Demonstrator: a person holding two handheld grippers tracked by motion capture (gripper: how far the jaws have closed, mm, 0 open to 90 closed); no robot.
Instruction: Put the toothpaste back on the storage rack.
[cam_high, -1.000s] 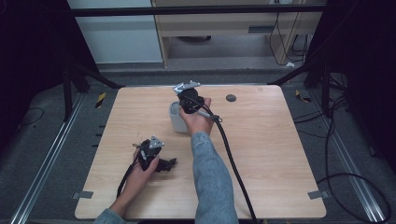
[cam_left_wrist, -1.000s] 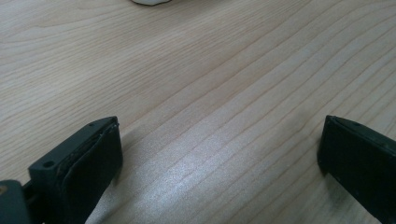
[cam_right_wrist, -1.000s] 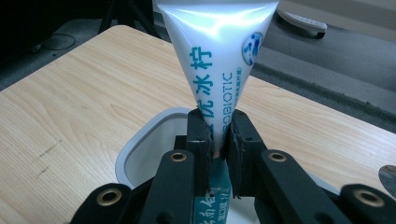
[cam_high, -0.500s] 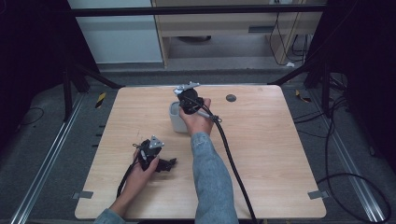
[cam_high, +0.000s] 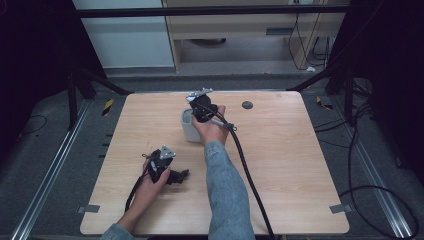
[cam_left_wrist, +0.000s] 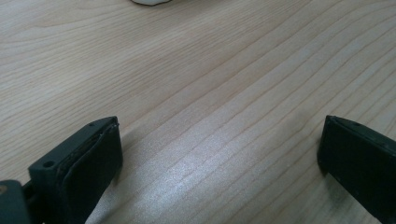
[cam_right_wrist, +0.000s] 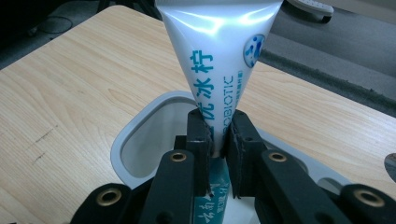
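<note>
Pale wood grain runs across the bench (cam_high: 280, 165), which stands in a dim room with dark framing around it and a light cabinet beyond. Nearest the person, the left claw (cam_high: 181, 175) lies low on the boards by the front edge, its jaws spread wide with bare wood between them in the left gripper view; it holds nothing.

Farther in, near the middle of the bench, the right claw (cam_right_wrist: 218, 135) is clamped on a white toothpaste tube (cam_right_wrist: 219, 51), pinching it at the narrow end while the broad crimped end fans upward. The tube stands nearly upright, its lower end hidden behind the jaws, directly above the opening of a pale grey cup (cam_right_wrist: 140, 121) with a rounded rectangular mouth. In the high view the cup (cam_high: 189, 127) sits just beside the right hand (cam_high: 212, 129).

The step in hand looks like lowering the tube into the cup. To do it well, I would keep the tube vertical and centred over the opening, so the lower end clears the rim, and descend slowly until it finds the bottom or rests against a wall. Only then should the jaws part, and only a little, since a tall tube released early could tip out or nudge the light cup over. The free claw could steady the cup if it slides.

Beyond the cup, a small dark disc (cam_high: 247, 105) lies near the far edge.
</note>
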